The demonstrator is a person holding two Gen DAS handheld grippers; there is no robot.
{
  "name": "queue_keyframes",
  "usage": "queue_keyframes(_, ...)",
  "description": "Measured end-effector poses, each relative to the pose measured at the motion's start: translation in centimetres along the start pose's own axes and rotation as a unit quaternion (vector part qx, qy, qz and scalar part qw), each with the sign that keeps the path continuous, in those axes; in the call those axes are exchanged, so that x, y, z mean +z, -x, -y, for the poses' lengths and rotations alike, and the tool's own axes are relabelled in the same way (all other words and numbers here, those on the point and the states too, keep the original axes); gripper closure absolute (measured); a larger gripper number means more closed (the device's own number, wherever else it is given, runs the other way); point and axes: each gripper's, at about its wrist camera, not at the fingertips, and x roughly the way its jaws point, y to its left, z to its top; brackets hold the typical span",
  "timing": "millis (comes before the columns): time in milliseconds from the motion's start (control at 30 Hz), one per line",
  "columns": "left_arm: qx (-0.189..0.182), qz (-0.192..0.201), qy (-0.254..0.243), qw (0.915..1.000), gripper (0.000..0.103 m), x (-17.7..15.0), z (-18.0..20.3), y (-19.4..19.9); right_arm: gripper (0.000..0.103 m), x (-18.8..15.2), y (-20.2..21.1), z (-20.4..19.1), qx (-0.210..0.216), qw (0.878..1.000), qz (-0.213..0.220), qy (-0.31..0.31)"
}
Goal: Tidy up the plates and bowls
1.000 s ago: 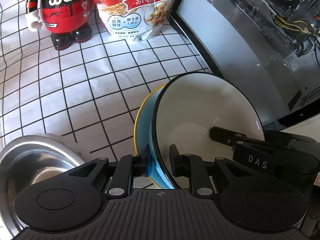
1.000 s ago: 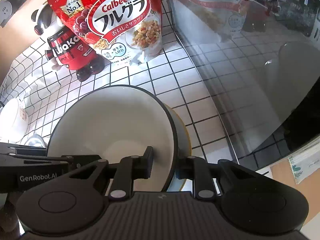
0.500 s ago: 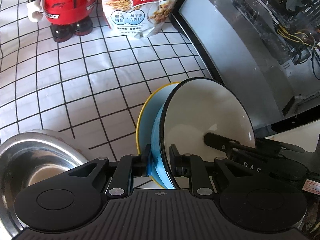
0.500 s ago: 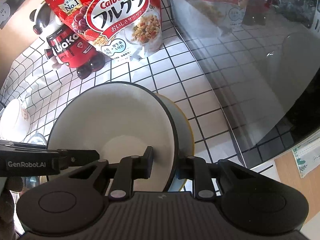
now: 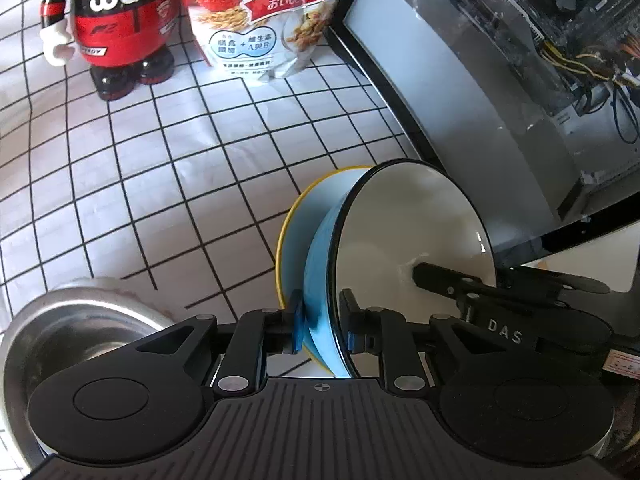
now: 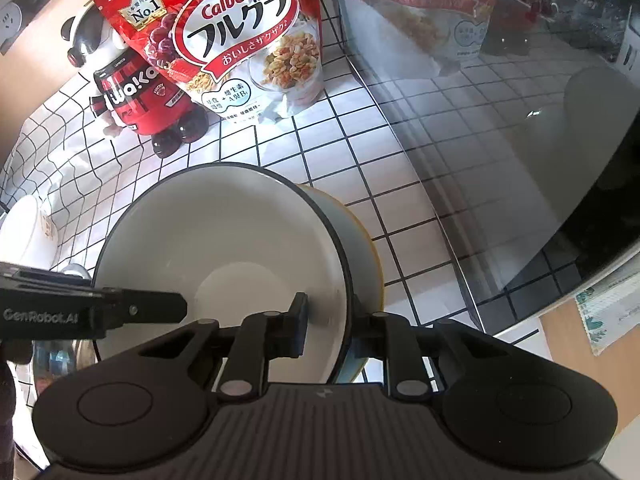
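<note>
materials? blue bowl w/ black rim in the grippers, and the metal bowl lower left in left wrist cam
Blue bowl: glossy light-blue outside, white inside, thin black rim, sharp highlight on the inner wall. Looks like enamelled metal or glazed ceramic; can't tell which.
Metal bowl: bare silver with soft, brushed-looking reflections, likely stainless steel.

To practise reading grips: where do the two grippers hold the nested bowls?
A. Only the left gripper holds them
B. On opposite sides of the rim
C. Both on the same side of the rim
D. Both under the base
B: the left gripper and the right gripper each pinch the rim of the blue bowl, facing each other across its white inside.
</note>
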Motion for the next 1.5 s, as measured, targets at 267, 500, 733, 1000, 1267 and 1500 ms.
queue_keyframes(267,0.021,0.015,-0.023,0.9994,0.083,0.4,0.4,-1.1,0.084,-0.3,0.9,0.0,-0.006,1.000,0.004,0.003)
queue_keyframes(500,0.024,0.014,-0.023,0.9994,0.083,0.8,0.4,-1.7,0.086,-0.5,1.6,0.2,-0.007,1.000,0.011,0.006)
queue_keyframes(733,0.023,0.015,-0.024,0.9993,0.083,0.8,0.3,-0.7,0.087,-0.4,1.5,0.1,-0.010,1.000,0.011,0.006)
queue_keyframes(1000,0.033,0.041,-0.037,0.9979,0.082,0.8,0.5,1.2,0.087,-0.4,2.1,-0.4,-0.031,0.999,0.034,0.023)
queue_keyframes(1267,0.040,0.048,-0.036,0.9974,0.083,1.1,0.4,1.8,0.087,-0.3,2.3,-0.2,-0.029,0.999,0.036,0.027)
queue_keyframes(1500,0.042,0.035,-0.038,0.9978,0.083,0.5,0.5,0.8,0.087,-0.9,2.5,-0.7,-0.044,0.997,0.038,0.040)
